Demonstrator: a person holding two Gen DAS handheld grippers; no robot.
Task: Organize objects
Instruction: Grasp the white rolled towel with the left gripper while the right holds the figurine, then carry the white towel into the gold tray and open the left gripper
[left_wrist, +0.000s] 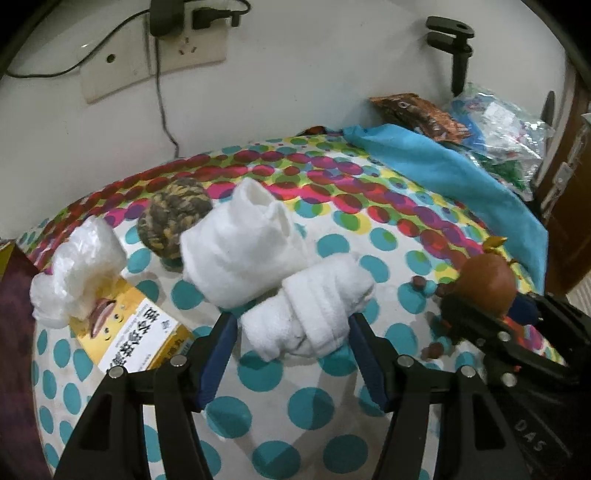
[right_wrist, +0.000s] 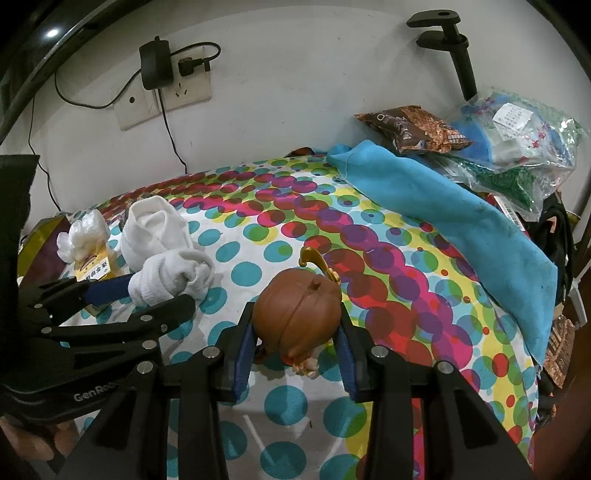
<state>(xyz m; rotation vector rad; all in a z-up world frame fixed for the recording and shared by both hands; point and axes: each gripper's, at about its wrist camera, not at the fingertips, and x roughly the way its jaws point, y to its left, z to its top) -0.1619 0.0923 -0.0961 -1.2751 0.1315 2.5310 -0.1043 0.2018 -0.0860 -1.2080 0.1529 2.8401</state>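
On the polka-dot worktop (left_wrist: 295, 406), the left gripper (left_wrist: 291, 332) straddles a rolled white towel (left_wrist: 306, 314), its blue pads at either flank of the roll. They look to be touching the cloth, but I cannot tell whether they press it or only bracket it. Just behind that roll lies a second white towel bundle (left_wrist: 240, 254), leaning against it, and behind that a mottled yarn ball (left_wrist: 173, 218). To the roll's left sits a yellow printed box (left_wrist: 136, 339) with a crumpled clear plastic bag (left_wrist: 77, 266) resting on its far end.

To the right of the roll, the right gripper (right_wrist: 295, 347) is clenched on a small brown-headed figurine (right_wrist: 299, 306), the round head wedged between the pads, a gold curl sticking out behind it.

The towel should be light and soft, and will squash rather than resist; taking it across the middle of the roll, where the layers are thickest, ought to stop it unrolling or sagging at the ends. The figurine seems hard and smooth, with thin parts that could snap, so the round head is the safer place to hold.
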